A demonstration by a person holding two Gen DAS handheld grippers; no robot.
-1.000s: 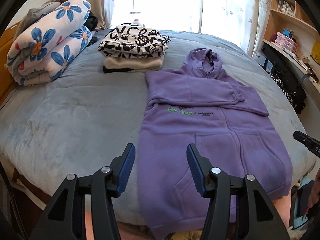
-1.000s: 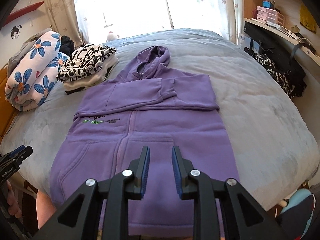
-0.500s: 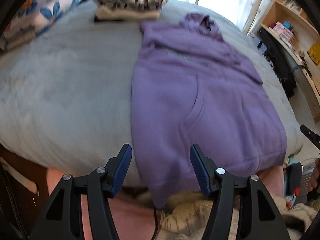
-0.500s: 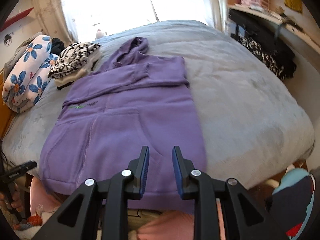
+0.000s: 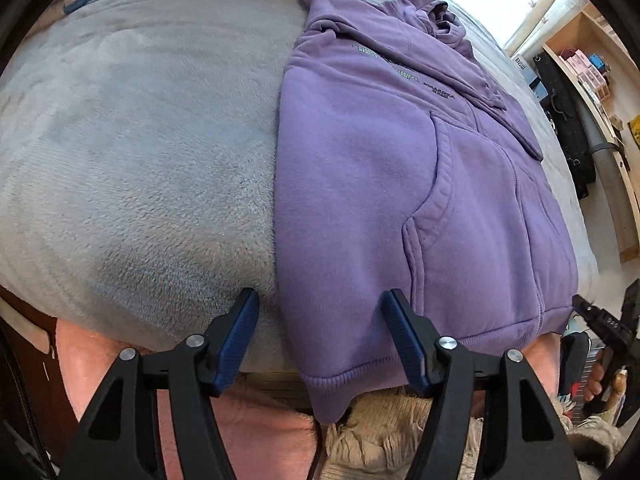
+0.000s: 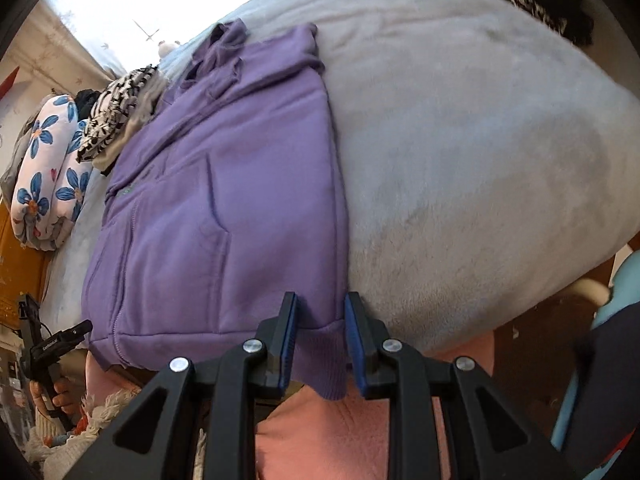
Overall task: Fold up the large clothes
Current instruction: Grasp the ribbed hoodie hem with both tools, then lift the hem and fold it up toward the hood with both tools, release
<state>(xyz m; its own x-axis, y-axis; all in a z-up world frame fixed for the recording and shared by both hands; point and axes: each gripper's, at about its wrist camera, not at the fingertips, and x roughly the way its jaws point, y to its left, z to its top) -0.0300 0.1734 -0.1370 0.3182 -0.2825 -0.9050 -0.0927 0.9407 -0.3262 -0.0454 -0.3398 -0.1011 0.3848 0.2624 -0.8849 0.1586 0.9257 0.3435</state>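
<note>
A purple hoodie [image 5: 380,168] lies flat on the grey bed, sleeves folded across the chest, hem hanging over the near edge; it also shows in the right wrist view [image 6: 224,200]. My left gripper [image 5: 320,320] is open wide, its jaws on either side of the hem's left corner [image 5: 328,396], not closed on it. My right gripper [image 6: 320,328] is open a little, its jaws on either side of the hem's right corner [image 6: 332,364]. Each gripper shows at the edge of the other view.
The grey blanket [image 5: 140,160] covers the bed. A stack of folded clothes [image 6: 116,120] and a rolled floral quilt [image 6: 52,168] lie at the far left. Shelves with dark clothing [image 5: 568,120] stand on the right. A pink sheet [image 6: 340,440] hangs below the bed edge.
Both grippers have dropped down and forward to the near bed edge, each now at a bottom corner of the hoodie. The hoodie has not moved.
</note>
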